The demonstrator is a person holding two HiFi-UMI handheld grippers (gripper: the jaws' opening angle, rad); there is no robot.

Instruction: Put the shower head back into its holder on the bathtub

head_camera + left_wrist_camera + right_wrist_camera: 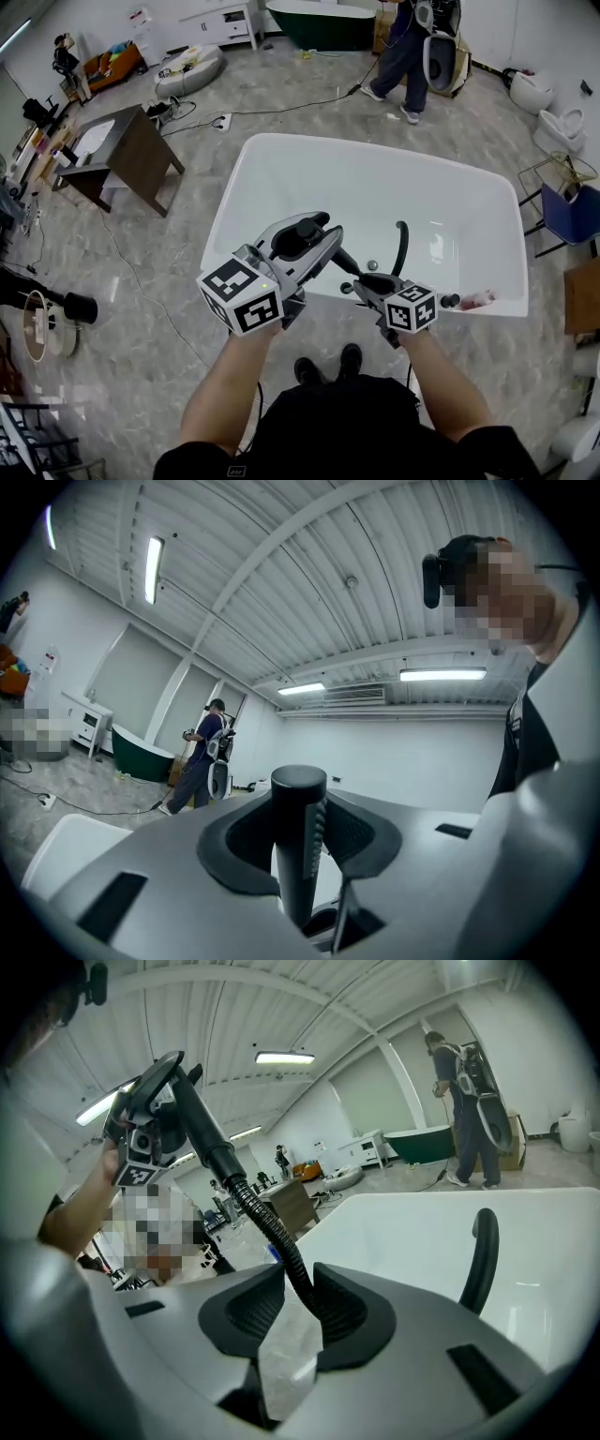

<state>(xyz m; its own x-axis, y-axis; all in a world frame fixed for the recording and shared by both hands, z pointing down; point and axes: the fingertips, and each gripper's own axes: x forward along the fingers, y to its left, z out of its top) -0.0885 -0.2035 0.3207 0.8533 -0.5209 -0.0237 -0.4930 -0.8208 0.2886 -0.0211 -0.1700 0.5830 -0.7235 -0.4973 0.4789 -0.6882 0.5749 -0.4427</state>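
Black and single, the shower head (339,259) hangs above the near rim of the one white bathtub (281,150). The left gripper (317,234) is clenched on its handle, and only the left gripper view shows both pads pressing it. One ribbed black hose (267,1218) runs down from it and passes between the jaws of the right gripper (367,283), which stand released with a gap beside the hose; only the right gripper view shows that gap. One curved black spout (401,246) stands at the rim nearby. Two grippers in all; one person (408,56) stands well apart
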